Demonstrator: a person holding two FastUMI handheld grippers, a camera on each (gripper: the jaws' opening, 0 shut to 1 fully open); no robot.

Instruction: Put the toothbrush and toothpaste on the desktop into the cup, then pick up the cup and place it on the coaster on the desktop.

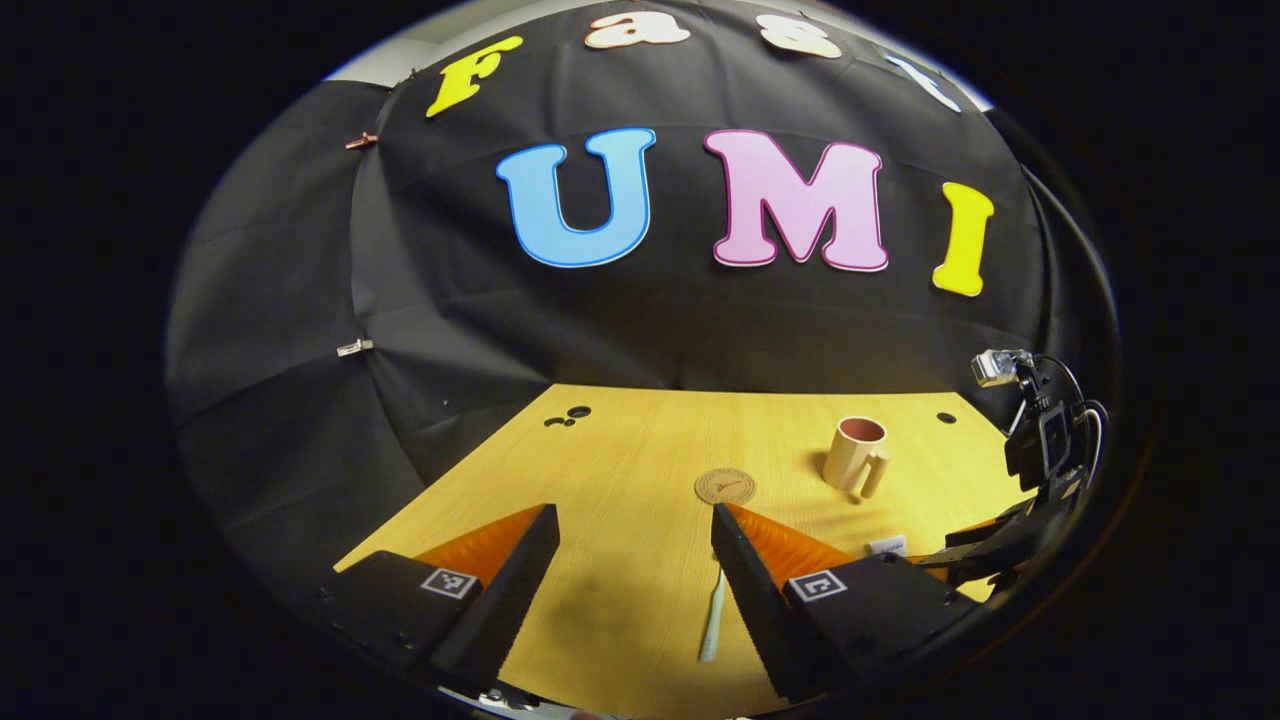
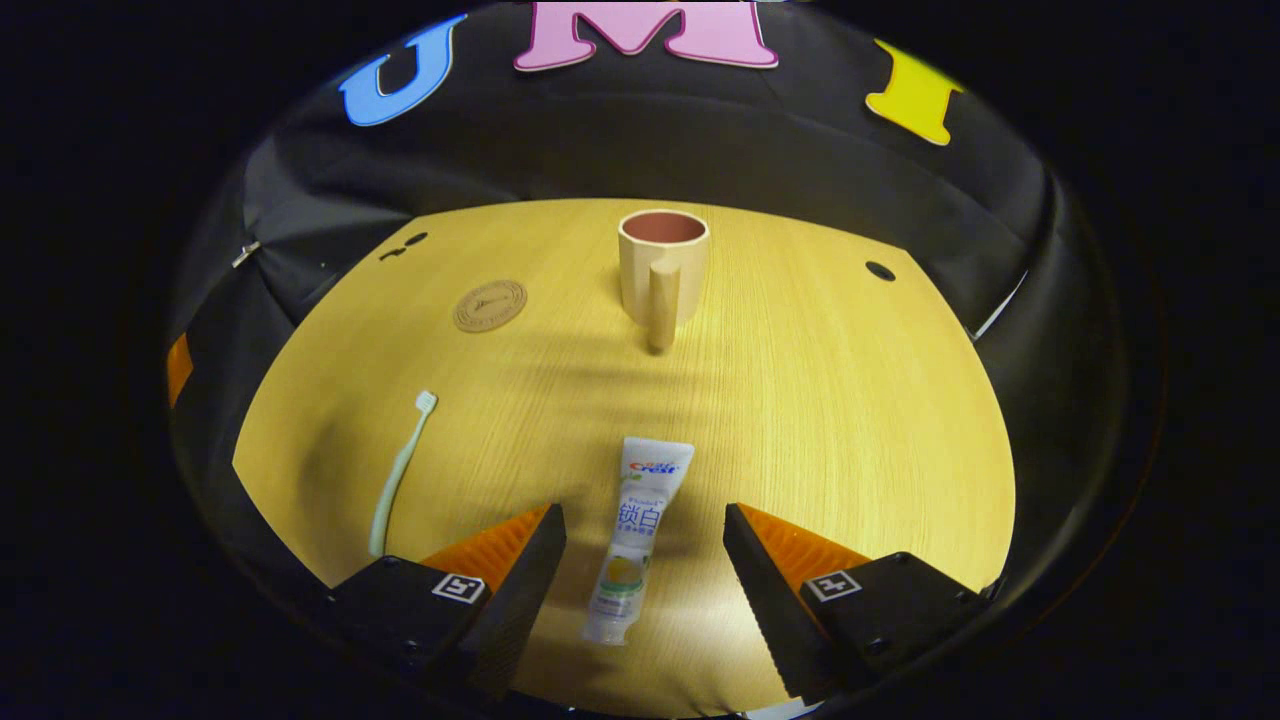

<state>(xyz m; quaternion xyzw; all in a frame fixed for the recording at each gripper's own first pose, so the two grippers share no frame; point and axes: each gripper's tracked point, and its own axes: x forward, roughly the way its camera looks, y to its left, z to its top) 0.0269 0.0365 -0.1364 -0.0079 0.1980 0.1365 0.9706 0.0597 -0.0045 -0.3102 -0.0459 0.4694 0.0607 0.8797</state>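
Looking along the left tongs (image 1: 632, 570), spread wide and empty above the worktop (image 1: 620, 470), the toothbrush (image 1: 712, 620) lies flat by one finger; coaster (image 1: 725, 487) bare, cup (image 1: 856, 455) standing empty beyond. In the right gripper view, the right tongs (image 2: 640, 580) gape around the flat toothpaste (image 2: 635, 540) without touching it. Nothing is done yet, it seems.

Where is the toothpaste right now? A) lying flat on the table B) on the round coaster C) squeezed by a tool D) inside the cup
A: in the right gripper view the toothpaste lies flat on the table, between the open fingers of the right tool, untouched, with the cup farther off.
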